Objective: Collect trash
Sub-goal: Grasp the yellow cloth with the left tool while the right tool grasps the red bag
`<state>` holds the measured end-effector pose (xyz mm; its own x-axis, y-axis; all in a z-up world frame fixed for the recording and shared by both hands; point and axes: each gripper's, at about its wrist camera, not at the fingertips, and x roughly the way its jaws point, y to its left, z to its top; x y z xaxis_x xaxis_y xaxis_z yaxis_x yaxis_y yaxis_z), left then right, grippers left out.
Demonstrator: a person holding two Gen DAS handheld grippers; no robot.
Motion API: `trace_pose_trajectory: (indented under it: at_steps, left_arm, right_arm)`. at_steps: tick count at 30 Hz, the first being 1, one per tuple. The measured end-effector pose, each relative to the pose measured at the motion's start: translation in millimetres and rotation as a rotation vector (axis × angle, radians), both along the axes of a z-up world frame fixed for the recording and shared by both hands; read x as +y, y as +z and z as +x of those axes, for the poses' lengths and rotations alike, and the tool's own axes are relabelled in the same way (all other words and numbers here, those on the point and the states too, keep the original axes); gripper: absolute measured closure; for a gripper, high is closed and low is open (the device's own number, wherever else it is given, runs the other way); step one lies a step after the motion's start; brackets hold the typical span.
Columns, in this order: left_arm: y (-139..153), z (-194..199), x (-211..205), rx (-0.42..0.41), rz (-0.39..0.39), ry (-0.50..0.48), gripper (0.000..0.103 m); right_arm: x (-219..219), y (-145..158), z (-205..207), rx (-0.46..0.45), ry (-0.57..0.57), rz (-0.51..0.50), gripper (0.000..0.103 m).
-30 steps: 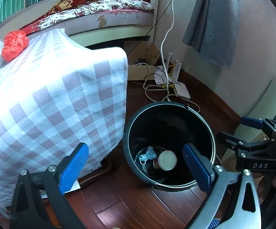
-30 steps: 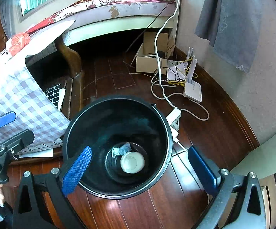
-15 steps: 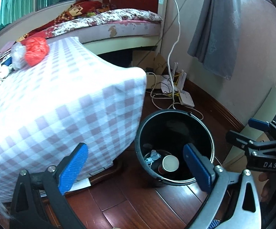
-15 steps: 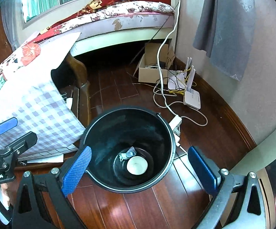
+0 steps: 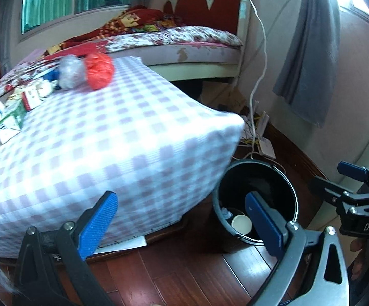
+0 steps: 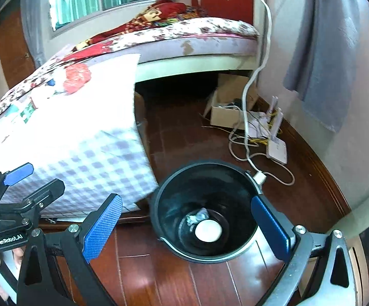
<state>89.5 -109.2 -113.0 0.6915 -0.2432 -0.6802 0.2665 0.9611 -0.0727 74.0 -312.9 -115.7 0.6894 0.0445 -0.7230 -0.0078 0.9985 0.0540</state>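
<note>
A black trash bin (image 5: 285, 178) stands on the wood floor beside the table; it also shows in the right wrist view (image 6: 210, 172). Inside lie a white paper cup (image 5: 241, 224) (image 6: 208, 230) and a crumpled wrapper (image 6: 197, 215). On the checked tablecloth (image 5: 113, 137) sit a red plastic bag (image 5: 99, 70), a clear crumpled bag (image 5: 71, 75) and several small packets (image 5: 8, 122). My left gripper (image 5: 181, 227) is open and empty, above the floor by the table edge. My right gripper (image 6: 187, 229) is open and empty, above the bin.
A bed (image 5: 184, 43) stands behind the table. A cardboard box (image 6: 225, 114), white cables and a router (image 6: 276, 148) lie by the wall. A grey curtain (image 5: 309, 51) hangs at right.
Both grippers have risen and pulled back from the bin. The tabletop with its trash has come into the left view. Both stay open and empty.
</note>
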Motion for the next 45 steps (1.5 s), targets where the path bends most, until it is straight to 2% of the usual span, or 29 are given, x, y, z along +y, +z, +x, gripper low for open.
trace_pose_trajectory:
  at_steps: [12, 25, 30, 35, 39, 41, 43, 45]
  left_arm:
    - [20, 0, 81, -0.059, 0.002, 0.167, 0.002]
    - [28, 26, 215, -0.088, 0.051, 0.401, 0.002]
    - [29, 41, 260, -0.093, 0.025, 0.478, 0.003]
    - [27, 73, 292, -0.082, 0.003, 0.503, 0.008]
    - [21, 101, 300, -0.058, 0.001, 0.49, 0.017]
    - [17, 113, 303, -0.051, -0.002, 0.487, 0.017]
    - [14, 122, 306, -0.041, -0.005, 0.488, 0.017]
    - [11, 130, 308, -0.029, -0.012, 0.487, 0.017]
  right_arm:
    - [84, 19, 22, -0.033, 0.157, 0.016, 0.001]
    - [183, 33, 73, -0.025, 0.332, 0.045, 0.001]
    - [215, 35, 94, -0.022, 0.366, 0.063, 0.001]
    - [242, 34, 124, -0.04, 0.372, 0.001, 0.001]
    - [247, 34, 164, -0.027, 0.342, -0.004, 0.001]
    - [248, 33, 189, -0.009, 0.322, -0.002, 0.002]
    - [248, 32, 205, 0.003, 0.307, 0.004, 0.01]
    - [248, 31, 225, 0.02, 0.293, 0.003, 0.012]
